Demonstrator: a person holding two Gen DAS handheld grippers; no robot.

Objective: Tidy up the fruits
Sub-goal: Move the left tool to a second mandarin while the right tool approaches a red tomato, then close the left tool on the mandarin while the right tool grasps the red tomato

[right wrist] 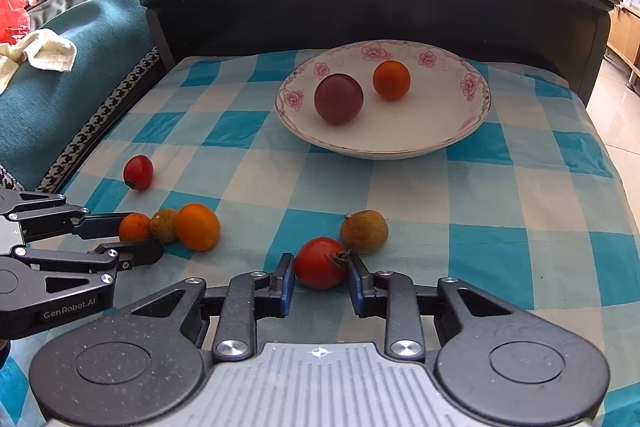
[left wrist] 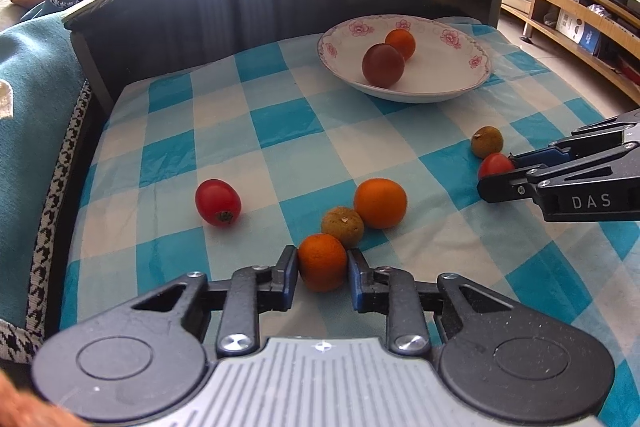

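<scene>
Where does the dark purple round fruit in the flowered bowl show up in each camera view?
Left wrist view: the dark purple round fruit sits upper centre-right, in the white flowered bowl, in front of a small orange fruit.
Right wrist view: upper centre, left of that orange fruit.
Shared landmark: the bowl on the blue checked cloth.

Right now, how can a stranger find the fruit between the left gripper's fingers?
On the blue checked tablecloth, look at the near cluster of three fruits, far from the flowered plate. The left gripper flanks the small orange. It is nearest the camera, smaller than the other orange, and touches a brownish-green fruit.
</scene>
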